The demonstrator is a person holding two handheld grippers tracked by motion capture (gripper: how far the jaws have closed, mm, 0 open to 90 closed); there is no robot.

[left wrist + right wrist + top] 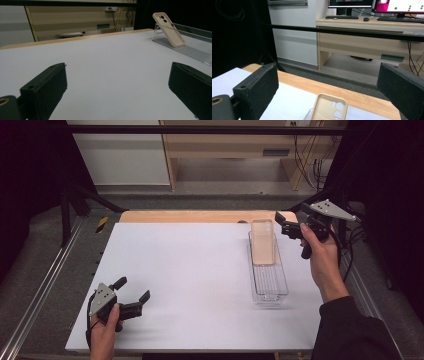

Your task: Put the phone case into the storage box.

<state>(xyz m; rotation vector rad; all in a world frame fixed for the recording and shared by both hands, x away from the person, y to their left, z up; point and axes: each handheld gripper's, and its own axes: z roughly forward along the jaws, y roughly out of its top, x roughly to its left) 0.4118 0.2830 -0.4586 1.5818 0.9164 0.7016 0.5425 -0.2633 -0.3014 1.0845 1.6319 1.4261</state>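
**Both tools open, phone case propped in the tray**

I have my left tool (134,290) low in the lower left of the high view, down close over the white surface (190,285). My left hand (104,332) comes in from the bottom edge and grips it from behind, with the jaws pointing toward the right of the frame. They stand wide apart with nothing between them; in the left gripper view I see bare surface in the gap.

My right tool (283,222) sits in the upper right of the high view, lifted near the far right corner of the surface. My right hand (320,251) is wrapped around its handle, and a dark sleeve (350,330) runs down to the lower right corner. The jaws point toward the left of the frame, at the top end of the case. They are spread wide and hold nothing, as the right gripper view confirms.

I count one beige phone case (263,241), two tools and one clear plastic tray (270,282). The case leans tilted in the far end of the tray, right of centre in the high view, its camera cut-outs uppermost. It lies just beside the right tool and well apart from the left one.
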